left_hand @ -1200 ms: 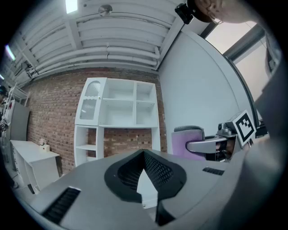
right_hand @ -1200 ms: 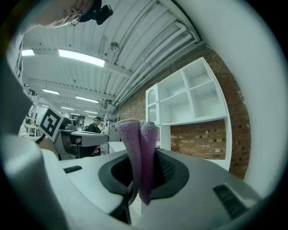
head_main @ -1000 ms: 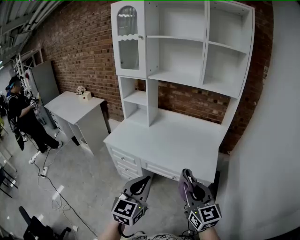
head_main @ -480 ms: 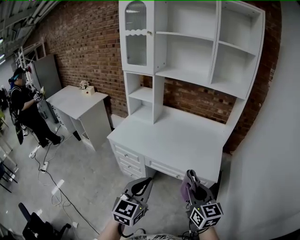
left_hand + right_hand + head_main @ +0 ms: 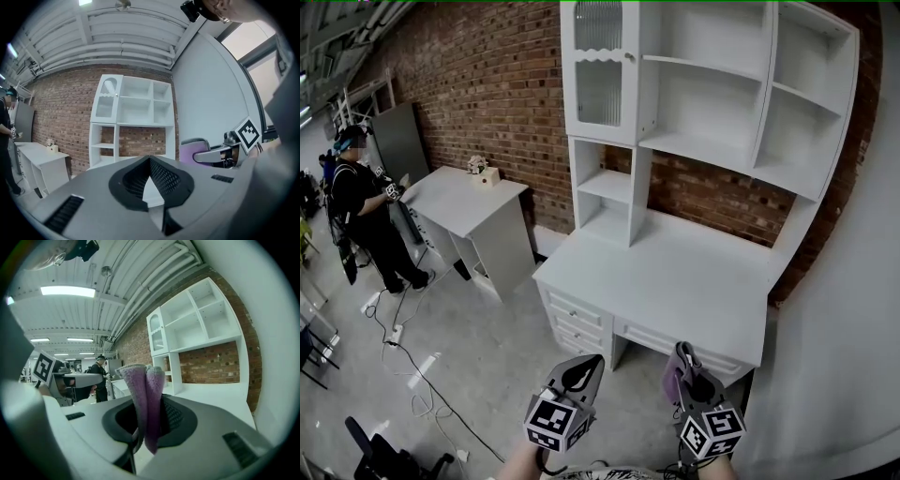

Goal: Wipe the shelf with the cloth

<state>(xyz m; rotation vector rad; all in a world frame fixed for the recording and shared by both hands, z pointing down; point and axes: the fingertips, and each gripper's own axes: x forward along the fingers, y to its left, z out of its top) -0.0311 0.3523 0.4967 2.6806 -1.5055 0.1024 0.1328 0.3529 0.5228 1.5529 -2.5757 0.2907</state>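
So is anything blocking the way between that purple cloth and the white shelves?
Nothing visible. The cloth, pinched in the right gripper, faces the shelves across a bare desk top, with only open floor before the desk.

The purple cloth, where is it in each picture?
Head view: the purple cloth is at the bottom, right of centre, sticking up from the right gripper.
Left gripper view: a purple patch at the right of middle, beside the other gripper.
Right gripper view: dead centre, pinched between the jaws.
Shared landmark: the white shelf unit against the brick wall.
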